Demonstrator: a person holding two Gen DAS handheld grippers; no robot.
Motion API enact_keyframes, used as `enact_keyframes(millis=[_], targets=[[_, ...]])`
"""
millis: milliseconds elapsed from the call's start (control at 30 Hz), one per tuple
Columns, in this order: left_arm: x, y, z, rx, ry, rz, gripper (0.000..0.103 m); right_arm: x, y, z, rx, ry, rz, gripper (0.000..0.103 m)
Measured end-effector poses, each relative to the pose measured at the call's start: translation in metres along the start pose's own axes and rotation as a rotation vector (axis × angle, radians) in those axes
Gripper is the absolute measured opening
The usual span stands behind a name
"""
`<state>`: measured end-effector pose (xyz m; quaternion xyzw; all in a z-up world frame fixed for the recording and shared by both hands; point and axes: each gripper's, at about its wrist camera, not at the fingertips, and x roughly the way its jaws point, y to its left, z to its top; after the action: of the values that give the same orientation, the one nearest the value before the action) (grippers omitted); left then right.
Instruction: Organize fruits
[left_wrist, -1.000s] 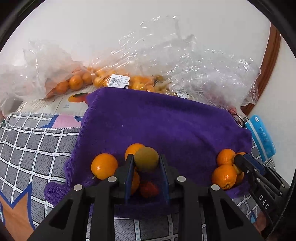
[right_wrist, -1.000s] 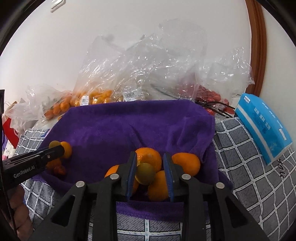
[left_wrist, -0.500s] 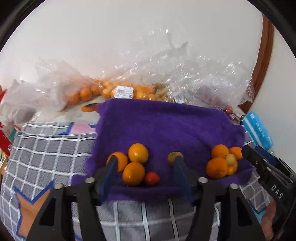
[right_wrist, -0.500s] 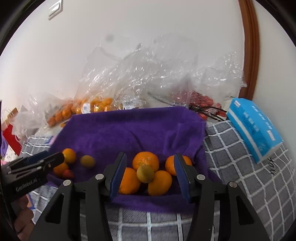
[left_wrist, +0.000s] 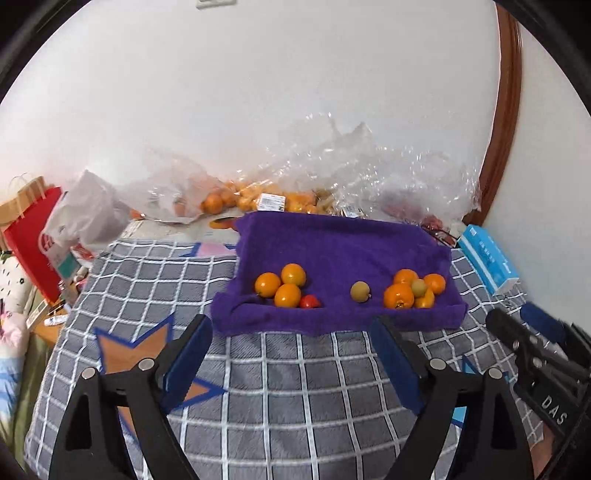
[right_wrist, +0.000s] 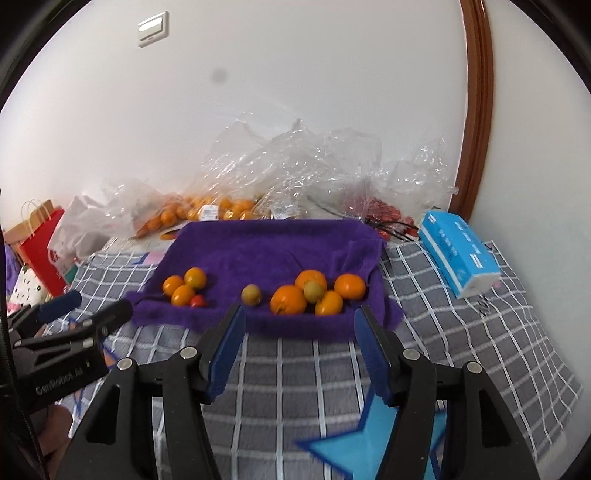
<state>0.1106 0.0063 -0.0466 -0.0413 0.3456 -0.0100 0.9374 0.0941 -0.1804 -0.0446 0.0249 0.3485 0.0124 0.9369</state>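
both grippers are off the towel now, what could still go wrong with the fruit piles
1. The lone yellow-green fruit lies by itself on the purple towel, between the piles; being round, it might roll.
2. Another yellow-green fruit is perched atop the right orange pile; a nudge could topple it.
3. The small red fruit lies near the towel's front edge and could slip off.

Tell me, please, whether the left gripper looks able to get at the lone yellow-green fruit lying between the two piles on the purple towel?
Probably yes: the left gripper, jaws opening and empty, faces the lone fruit with only bare purple towel around it.
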Motion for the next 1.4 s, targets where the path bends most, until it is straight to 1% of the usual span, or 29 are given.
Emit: enact_keyframes(millis=[100,133,167,233,300,367,433,533,667,933,1200,1267,1400], targets=[[-0.022,0.001,-0.005,0.019,-0.015,-0.003,0.091,-0.016,0.0,-0.007,0.013,0.024,-0.019,0.061],[-0.03,0.0,-0.007,0.042,-0.025,-0.005,0.091,-0.023,0.0,-0.012,0.017,0.018,-0.016,0.063],[-0.036,-0.002,-0.01,0.057,-0.034,-0.001,0.091,-0.031,-0.001,-0.016,0.024,0.002,0.0,0.072],[-0.047,-0.006,-0.015,0.075,-0.05,0.019,0.093,-0.046,-0.003,-0.023,0.038,-0.021,0.018,0.087],[-0.058,-0.007,-0.021,0.08,-0.061,0.018,0.098,-0.057,-0.002,-0.026,0.038,-0.034,0.002,0.087],[-0.066,-0.006,-0.025,0.069,-0.056,0.004,0.098,-0.072,-0.002,-0.03,0.042,-0.049,-0.03,0.089],[-0.072,-0.004,-0.029,0.059,-0.051,-0.009,0.098,-0.083,-0.003,-0.034,0.052,-0.059,-0.038,0.09],[-0.079,0.0,-0.036,0.038,-0.051,-0.007,0.1,-0.095,-0.004,-0.038,0.049,-0.066,-0.056,0.098],[-0.088,0.003,-0.041,0.032,-0.056,-0.007,0.1,-0.104,-0.005,-0.042,0.043,-0.068,-0.078,0.099],[-0.1,0.006,-0.042,0.027,-0.065,0.0,0.1,-0.117,-0.006,-0.046,0.046,-0.077,-0.078,0.099],[-0.101,0.003,-0.042,0.042,-0.054,0.004,0.1,-0.12,-0.005,-0.047,0.044,-0.075,-0.079,0.099],[-0.102,0.003,-0.043,0.044,-0.058,0.017,0.1,-0.12,-0.006,-0.047,0.056,-0.082,-0.074,0.099],[-0.104,0.002,-0.042,0.047,-0.059,0.012,0.1,-0.121,-0.006,-0.047,0.054,-0.079,-0.069,0.099]])
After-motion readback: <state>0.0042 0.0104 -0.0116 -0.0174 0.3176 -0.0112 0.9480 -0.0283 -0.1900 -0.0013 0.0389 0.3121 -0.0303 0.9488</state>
